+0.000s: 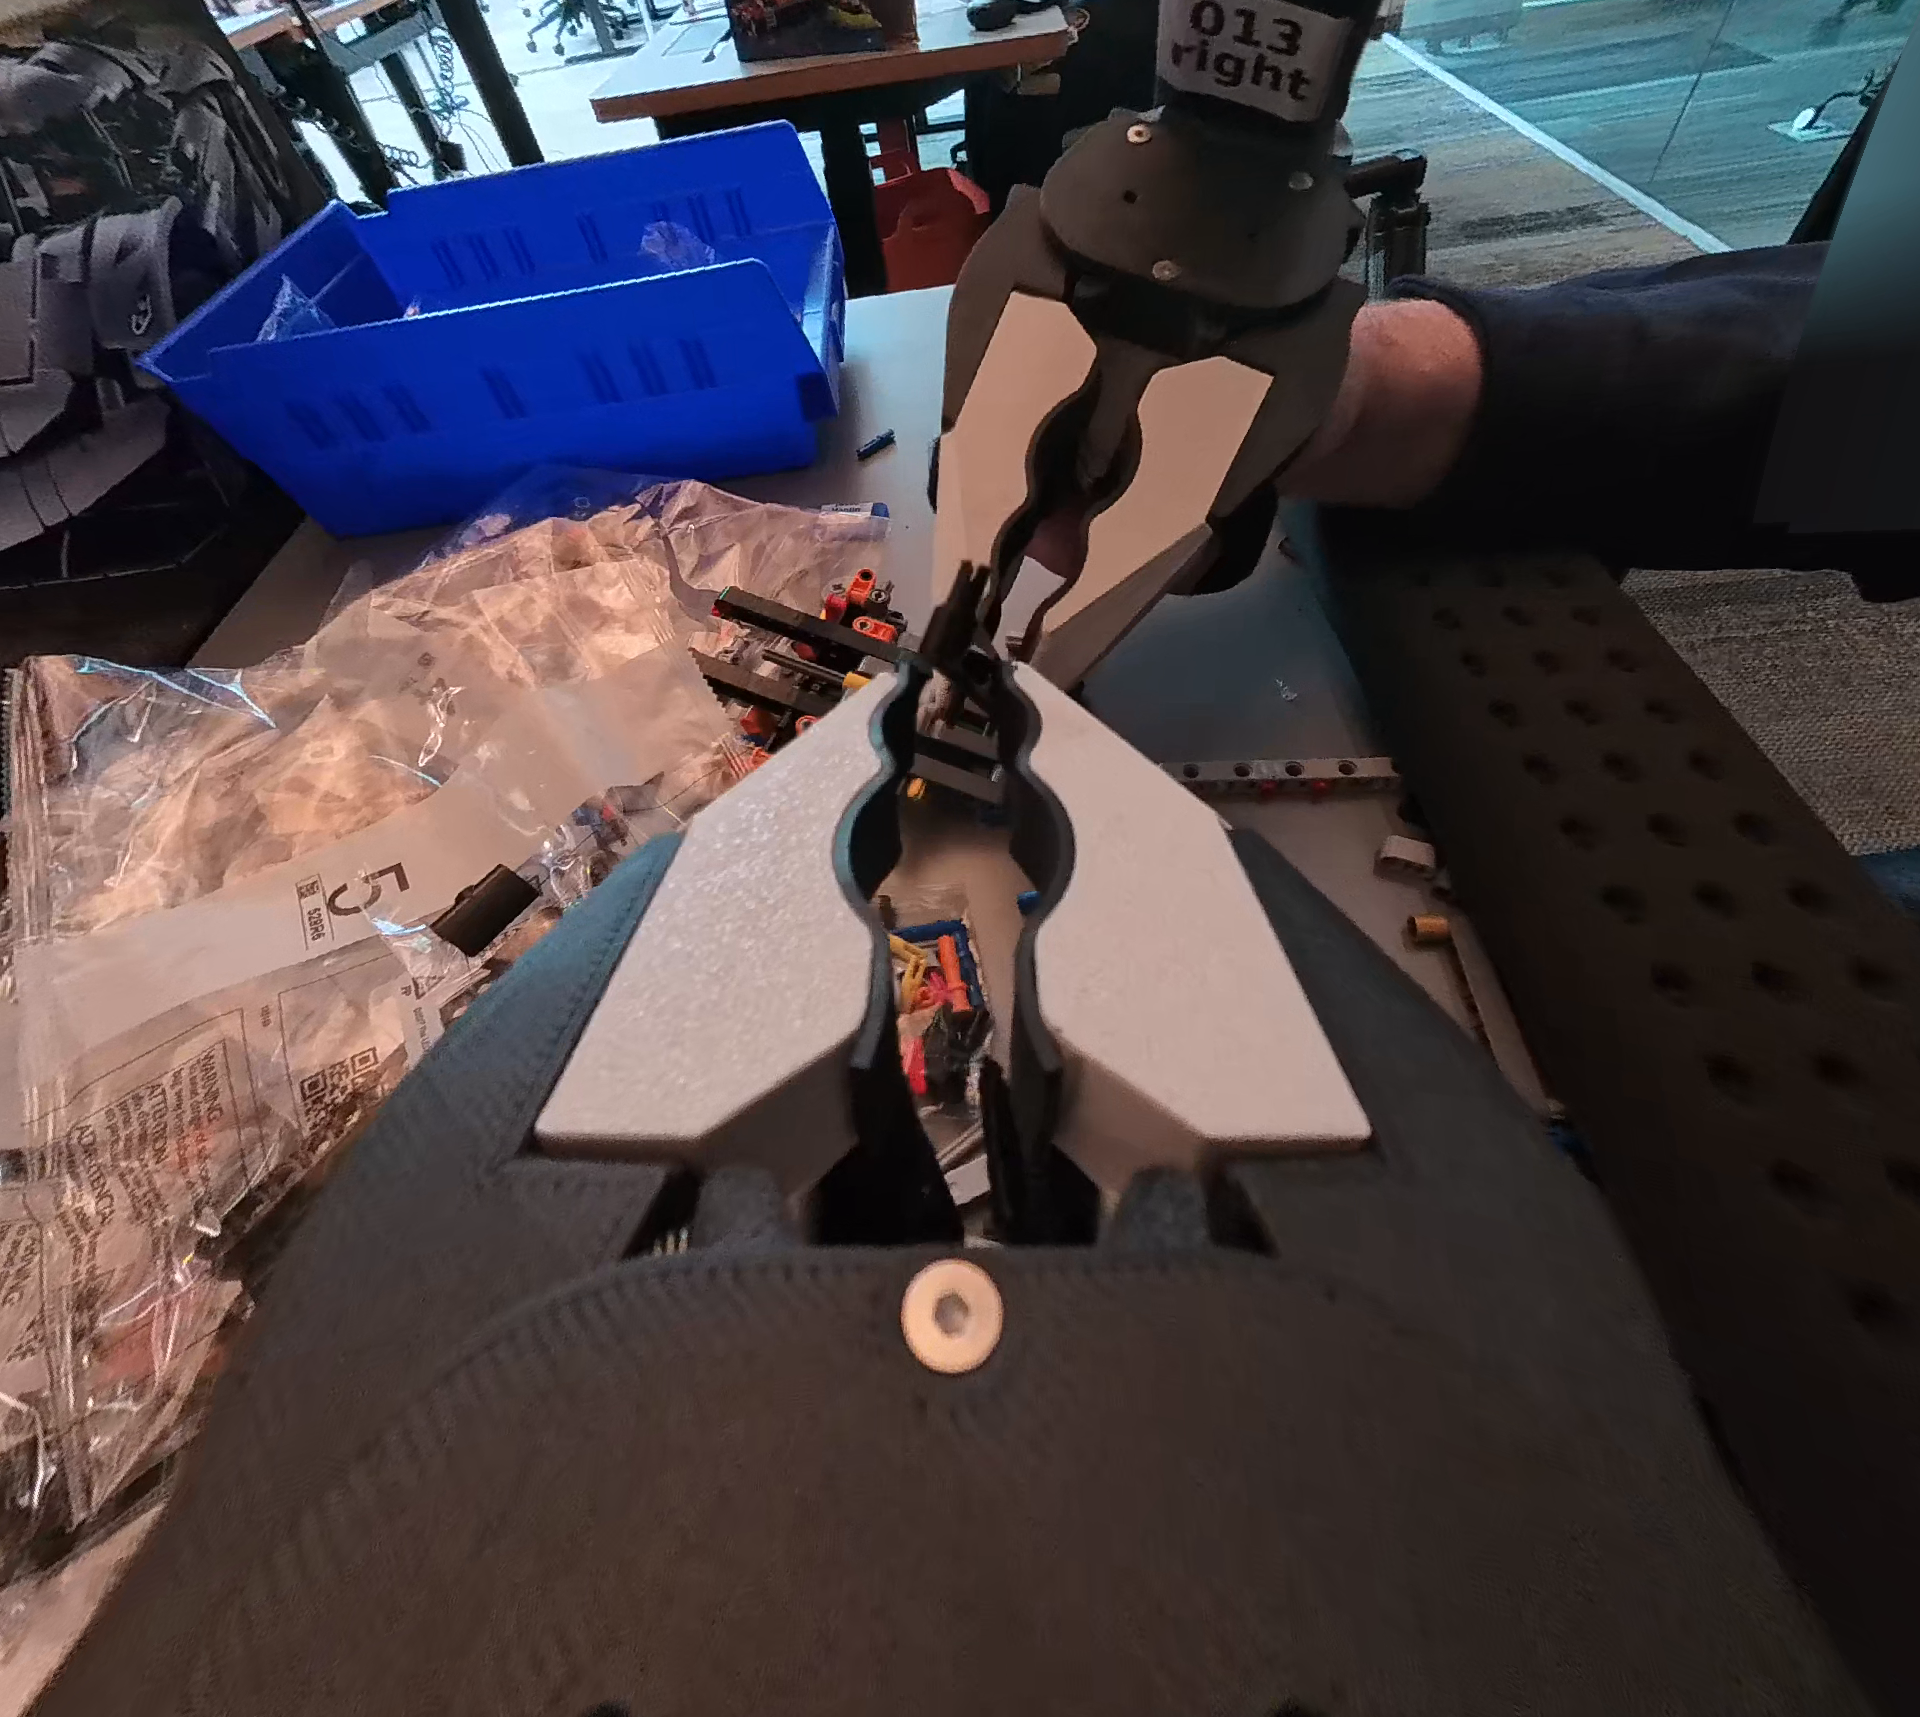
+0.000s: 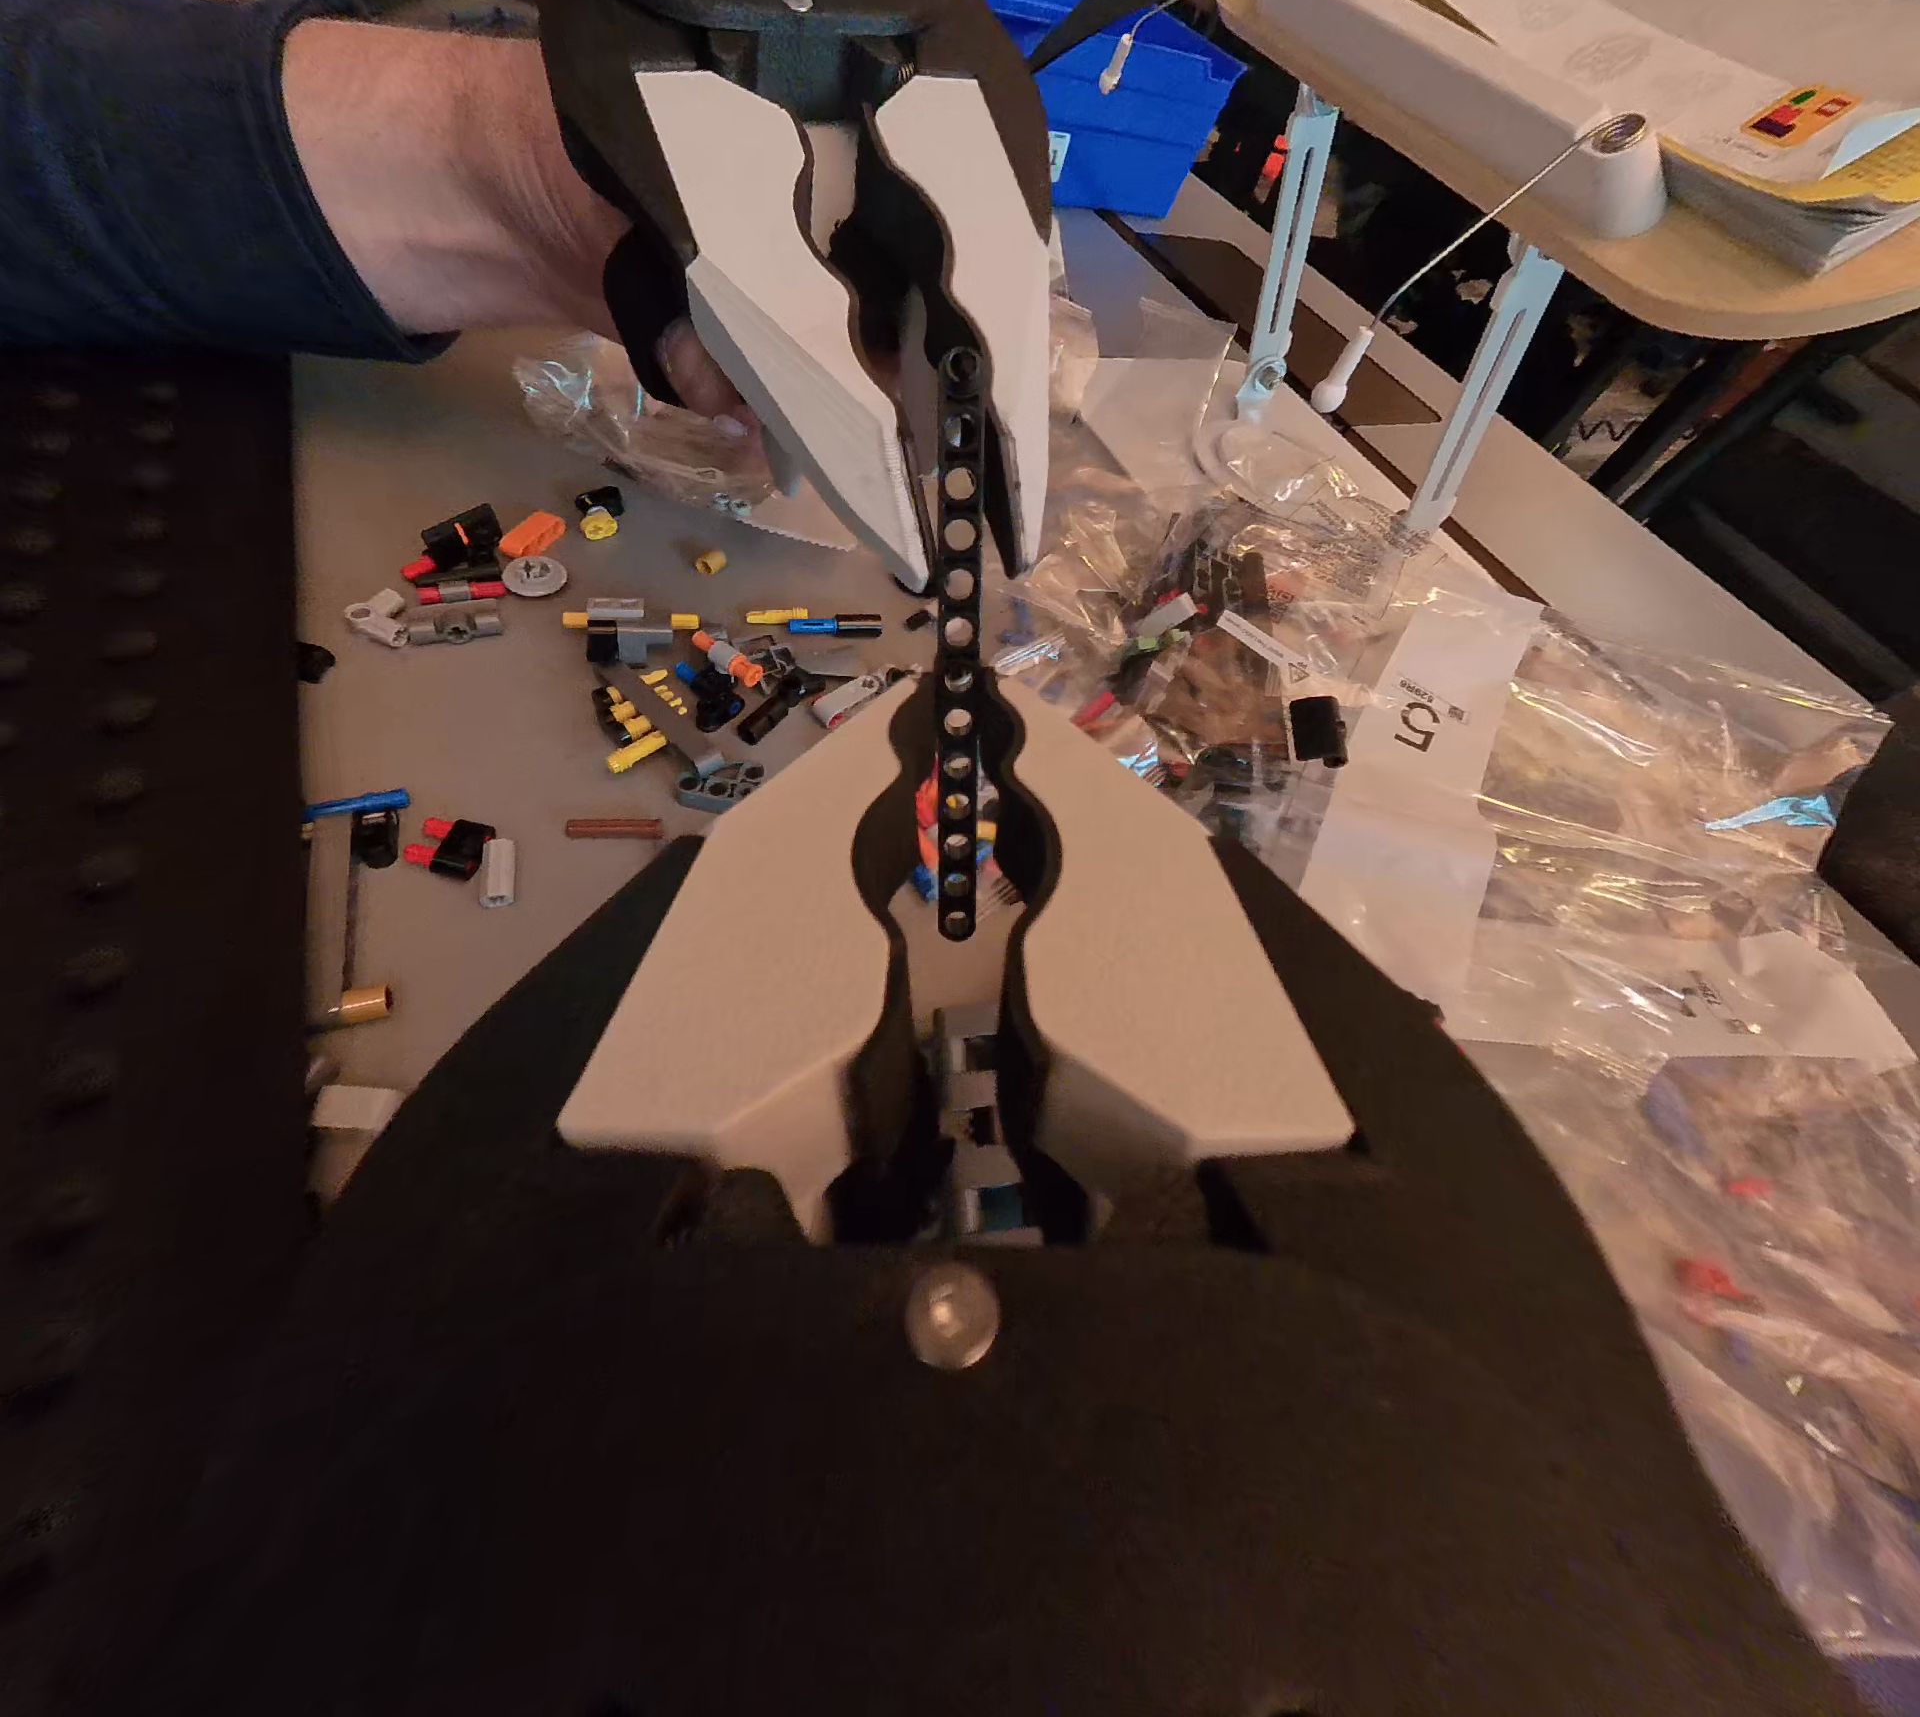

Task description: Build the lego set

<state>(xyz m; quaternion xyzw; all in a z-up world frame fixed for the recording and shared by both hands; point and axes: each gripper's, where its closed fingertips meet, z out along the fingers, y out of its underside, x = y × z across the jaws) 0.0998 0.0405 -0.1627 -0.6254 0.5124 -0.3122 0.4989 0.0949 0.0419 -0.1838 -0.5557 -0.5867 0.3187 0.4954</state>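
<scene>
My right tongs (image 2: 956,711) are closed on one long black beam (image 2: 958,628), a flat bar with a row of round holes. The beam stands upright between my tips, and its lower end hangs inside the scalloped gap. My left tongs (image 2: 961,571) come from the opposite side and also close around this same beam near its upper part. In the left wrist view the tips (image 1: 951,680) nearly meet, and I cannot tell there how firmly they grip.

Just behind the left tips lies one partly built black frame (image 1: 821,649) with red and orange pins. Left of my right tongs, many small loose pieces (image 2: 623,659) are scattered on the smooth grey table (image 2: 447,732). To the right lie crinkled clear bags (image 2: 1455,784). Farther off stand two blue plastic bins (image 1: 499,358).
</scene>
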